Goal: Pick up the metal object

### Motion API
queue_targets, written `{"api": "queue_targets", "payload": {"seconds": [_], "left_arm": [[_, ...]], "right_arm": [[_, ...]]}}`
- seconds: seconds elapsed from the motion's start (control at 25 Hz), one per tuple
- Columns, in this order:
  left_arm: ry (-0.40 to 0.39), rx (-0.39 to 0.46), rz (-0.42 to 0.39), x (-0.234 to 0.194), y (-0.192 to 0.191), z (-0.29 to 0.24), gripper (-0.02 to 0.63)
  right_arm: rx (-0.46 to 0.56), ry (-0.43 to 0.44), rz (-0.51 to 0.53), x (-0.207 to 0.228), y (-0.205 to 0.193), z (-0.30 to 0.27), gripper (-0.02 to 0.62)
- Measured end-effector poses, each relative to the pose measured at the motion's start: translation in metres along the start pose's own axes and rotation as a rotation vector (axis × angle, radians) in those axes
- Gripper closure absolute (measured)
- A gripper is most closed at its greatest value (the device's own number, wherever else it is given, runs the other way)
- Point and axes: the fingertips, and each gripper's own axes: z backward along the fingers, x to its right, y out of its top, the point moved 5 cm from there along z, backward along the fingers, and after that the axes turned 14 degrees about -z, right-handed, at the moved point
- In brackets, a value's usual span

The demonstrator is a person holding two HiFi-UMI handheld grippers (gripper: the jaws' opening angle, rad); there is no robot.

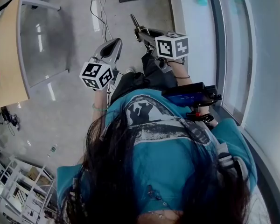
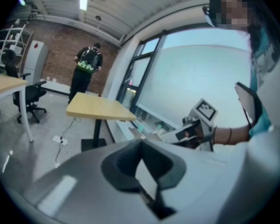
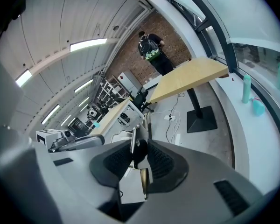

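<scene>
- My right gripper (image 3: 139, 157) was clamped on the metal object (image 3: 132, 143), a thin flat strip held on edge between the dark pads.
- The strip's far end poked out past the fingertips. In the head view it stuck out ahead of the jaws, above the grey floor (image 1: 60, 101).
- My left gripper (image 2: 142, 146) had its jaws drawn together at the tips, as far as I could make out, with nothing between them.
- The two grippers were side by side and near each other, not touching. Seen from the left one, the right one sat just to its right, with its marker cube (image 2: 205, 110) on top.
- Ahead of the right gripper's tips stood a wooden table (image 3: 191, 78) on a dark pedestal base.
- White cables (image 3: 173, 118) lay on the floor just beside that base.
- Further out, beyond the table, a person (image 3: 151, 50) in dark clothes with a backpack stood in front of a brick wall (image 3: 130, 55).
- Off to the right of the right gripper, two teal bottles (image 3: 246, 88) stood on the pale sill under the window.
- Off to its left, well back, I could see another table and some shelving (image 3: 113, 88). They were too small for me to tell what they held.
</scene>
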Motion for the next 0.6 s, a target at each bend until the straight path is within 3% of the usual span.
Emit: {"api": "queue_targets", "payload": {"seconds": [0.12, 0.48, 0.6], "left_arm": [[0.024, 0.009, 0.012, -0.002, 0.007, -0.02, 0.606], [0.007, 0.028, 0.035, -0.005, -0.039, 0.097, 0.606], [-0.007, 0.036, 0.039, -0.004, -0.047, 0.112, 0.606]], "right_arm": [[0.006, -0.005, -0.016, 0.019, 0.018, 0.009, 0.492], [0.054, -0.029, -0.067, -0.055, -0.076, 0.002, 0.492], [0.058, -0.041, -0.06, -0.067, -0.091, 0.001, 0.492]]}}
